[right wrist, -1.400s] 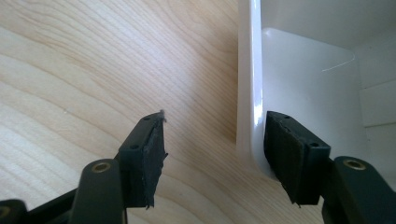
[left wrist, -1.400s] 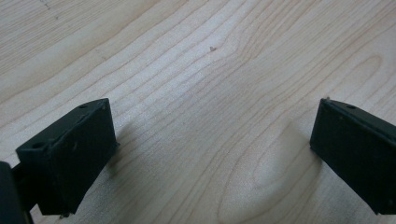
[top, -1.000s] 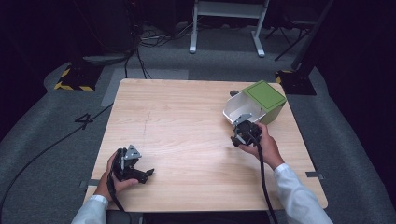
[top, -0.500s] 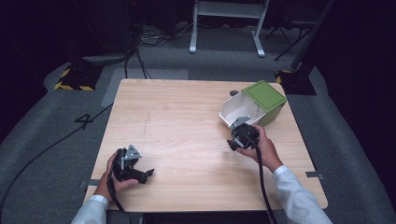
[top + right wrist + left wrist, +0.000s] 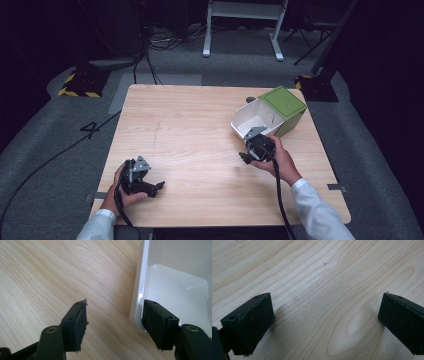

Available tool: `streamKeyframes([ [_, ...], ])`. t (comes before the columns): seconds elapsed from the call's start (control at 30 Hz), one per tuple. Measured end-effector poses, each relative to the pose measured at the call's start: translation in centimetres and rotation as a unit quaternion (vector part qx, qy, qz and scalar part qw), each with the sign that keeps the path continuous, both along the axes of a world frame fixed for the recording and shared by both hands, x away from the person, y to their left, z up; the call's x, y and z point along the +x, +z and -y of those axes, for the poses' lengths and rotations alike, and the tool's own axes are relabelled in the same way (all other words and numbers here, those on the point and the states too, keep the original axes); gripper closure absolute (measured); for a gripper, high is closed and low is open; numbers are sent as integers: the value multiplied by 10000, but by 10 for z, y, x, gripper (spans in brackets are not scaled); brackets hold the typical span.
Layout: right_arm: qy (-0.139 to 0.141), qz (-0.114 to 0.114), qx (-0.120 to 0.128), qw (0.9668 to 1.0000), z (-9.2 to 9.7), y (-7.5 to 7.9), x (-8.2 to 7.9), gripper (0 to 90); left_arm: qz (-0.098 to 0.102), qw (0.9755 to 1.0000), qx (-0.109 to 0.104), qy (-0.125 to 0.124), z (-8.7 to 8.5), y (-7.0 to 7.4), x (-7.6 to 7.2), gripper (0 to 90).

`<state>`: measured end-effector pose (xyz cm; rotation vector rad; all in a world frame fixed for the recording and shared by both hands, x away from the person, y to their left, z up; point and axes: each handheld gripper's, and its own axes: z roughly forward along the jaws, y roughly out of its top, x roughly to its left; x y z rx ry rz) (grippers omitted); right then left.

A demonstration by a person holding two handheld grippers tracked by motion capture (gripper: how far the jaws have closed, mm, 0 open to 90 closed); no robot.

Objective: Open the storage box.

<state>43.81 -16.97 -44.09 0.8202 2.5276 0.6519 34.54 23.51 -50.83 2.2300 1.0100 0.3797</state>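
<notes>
A box with a green lid (image 5: 284,102) and a white open shell (image 5: 252,121) lies at the table's right. My right gripper (image 5: 246,153) sits just in front of the shell's near corner, held in a hand. In the right gripper view its jaws (image 5: 113,325) stand open. One fingertip (image 5: 76,322) is over bare wood and the other (image 5: 158,323) is over the white shell (image 5: 175,285), just inside its rim. My left gripper (image 5: 156,187) rests low at the table's front left. It stands wide open (image 5: 324,322) over bare wood with nothing between its jaws.
The wooden table (image 5: 200,130) has bare room across its middle and back. The right gripper's cable (image 5: 278,200) trails along the forearm toward the front edge. Beyond the table are a grey floor, cables and a white stand (image 5: 242,30).
My right gripper has drawn back toward the front and left. The white shell's near edge now reaches a little farther left than before. The left gripper has not moved.
</notes>
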Motion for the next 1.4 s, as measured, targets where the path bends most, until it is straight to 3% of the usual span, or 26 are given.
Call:
streamKeyframes([
  [0.63,78,-22,69,9999,-4,1,-5,357,2,10000,0,0,0,0,0,5],
  [0.73,122,-110,310,9994,1,6,-6,334,2,10000,3,-2,0,0,0,5],
  [0.83,186,-41,437,9989,6,11,-10,329,-5,10000,-3,-1,0,0,0,5],
  [0.93,287,144,773,9965,19,25,-18,315,-7,10000,-4,-4,0,0,0,4],
  [1.1,353,309,982,9941,29,35,-23,297,-5,10000,-2,-1,0,0,0,4],
  [1.23,551,446,1137,9910,40,45,-38,286,-25,10000,-30,10,0,0,0,3],
  [1.4,517,462,1217,9901,58,43,-45,282,-28,10000,-30,4,0,0,0,1],
])
